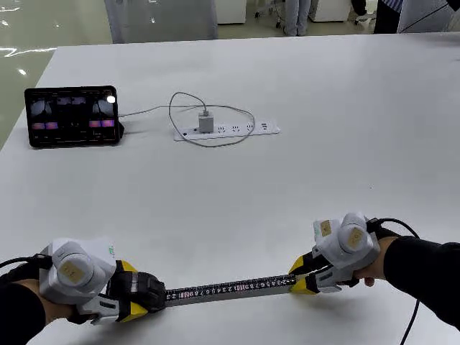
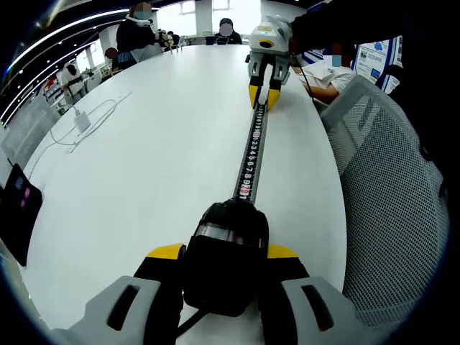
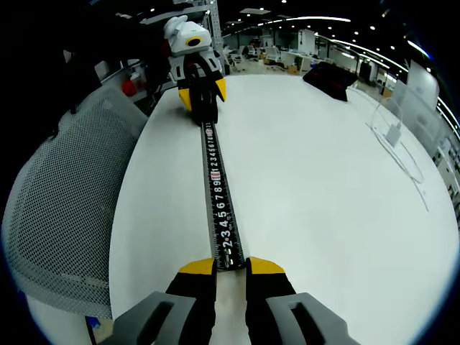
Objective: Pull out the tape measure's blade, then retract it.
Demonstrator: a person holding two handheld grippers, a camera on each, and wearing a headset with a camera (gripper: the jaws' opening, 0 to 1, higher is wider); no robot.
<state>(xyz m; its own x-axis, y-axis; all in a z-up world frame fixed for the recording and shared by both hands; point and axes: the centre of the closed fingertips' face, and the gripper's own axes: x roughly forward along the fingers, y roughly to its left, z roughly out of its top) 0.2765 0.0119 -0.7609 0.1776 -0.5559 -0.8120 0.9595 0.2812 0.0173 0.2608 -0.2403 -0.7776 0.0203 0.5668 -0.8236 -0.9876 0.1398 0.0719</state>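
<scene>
The black tape measure case (image 2: 226,248) is clamped between the yellow-tipped jaws of the left gripper (image 1: 134,290), near the front edge of the white table (image 1: 287,180). Its blade (image 1: 230,290) is stretched flat across the tabletop, and the blade's end is pinched by the right gripper (image 3: 230,267). A lit tablet (image 1: 72,116) and a power strip (image 1: 226,130) are seen in the head view, and a mesh chair back (image 2: 388,187) in the gripper views.
</scene>
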